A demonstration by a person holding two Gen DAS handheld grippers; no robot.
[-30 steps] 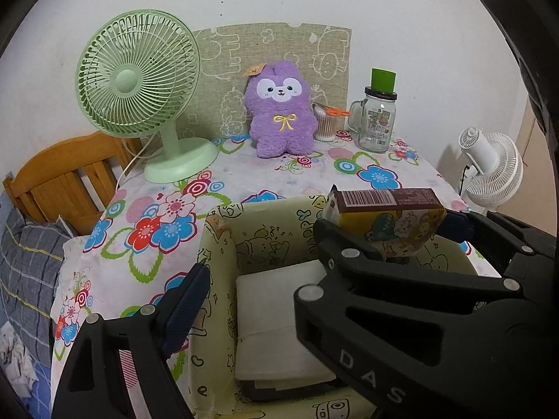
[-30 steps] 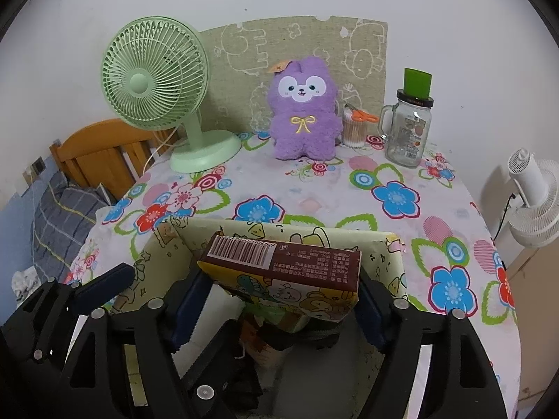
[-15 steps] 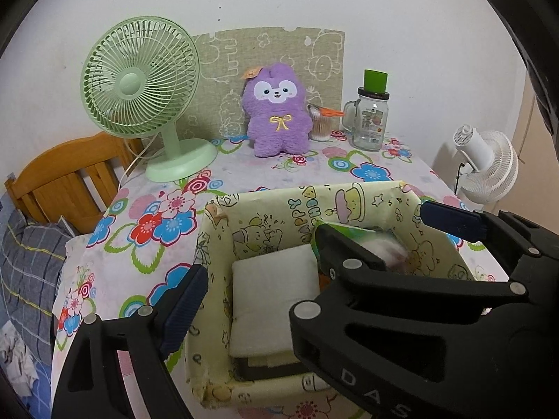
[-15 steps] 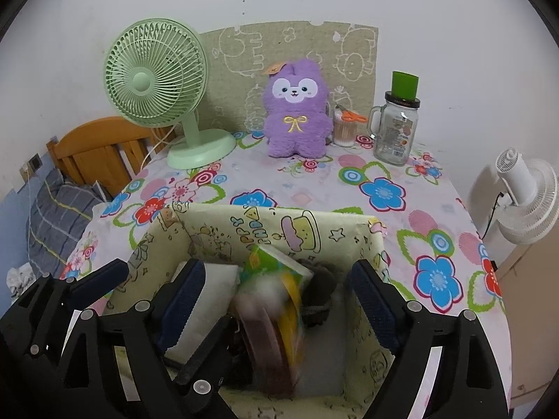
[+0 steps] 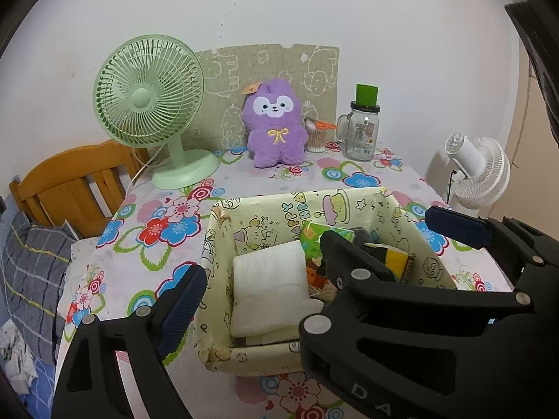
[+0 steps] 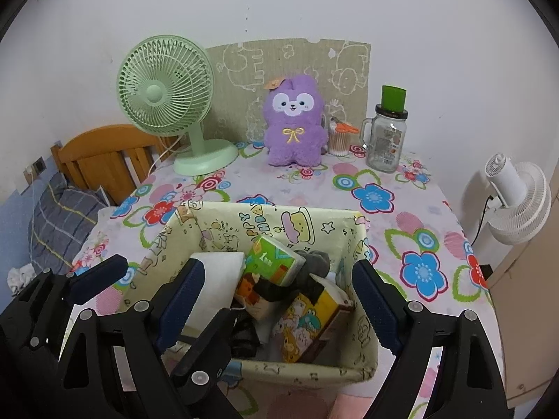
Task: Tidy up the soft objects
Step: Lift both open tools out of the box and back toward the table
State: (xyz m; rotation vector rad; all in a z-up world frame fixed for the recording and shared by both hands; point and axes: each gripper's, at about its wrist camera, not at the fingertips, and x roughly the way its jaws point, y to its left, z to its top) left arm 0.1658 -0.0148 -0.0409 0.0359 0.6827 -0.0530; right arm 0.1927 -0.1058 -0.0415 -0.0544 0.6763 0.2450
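A pale yellow cartoon-print fabric basket (image 6: 223, 230) (image 5: 349, 206) sits at the table's near edge. In it lie a white folded cloth (image 5: 269, 279) (image 6: 223, 265), a green tissue pack (image 6: 272, 262), a grey soft item (image 6: 314, 262) and a yellow-brown cartoon tissue pack (image 6: 314, 321) (image 5: 398, 262), tilted on its side. My right gripper (image 6: 279, 300) is open and empty above the basket. My left gripper (image 5: 314, 265) is open and empty, spanning the basket. A purple plush (image 6: 295, 122) (image 5: 276, 122) stands at the back of the table.
A green desk fan (image 6: 167, 97) stands back left and a glass jar with a green lid (image 6: 386, 136) and a cotton-swab cup (image 6: 340, 139) back right. A wooden chair (image 6: 104, 153) and a white fan (image 6: 517, 202) flank the floral table (image 6: 384, 202).
My right gripper opened and dropped the yellow-brown tissue pack into the basket, where it now lies tilted. Both grippers have drawn back and up from the basket.
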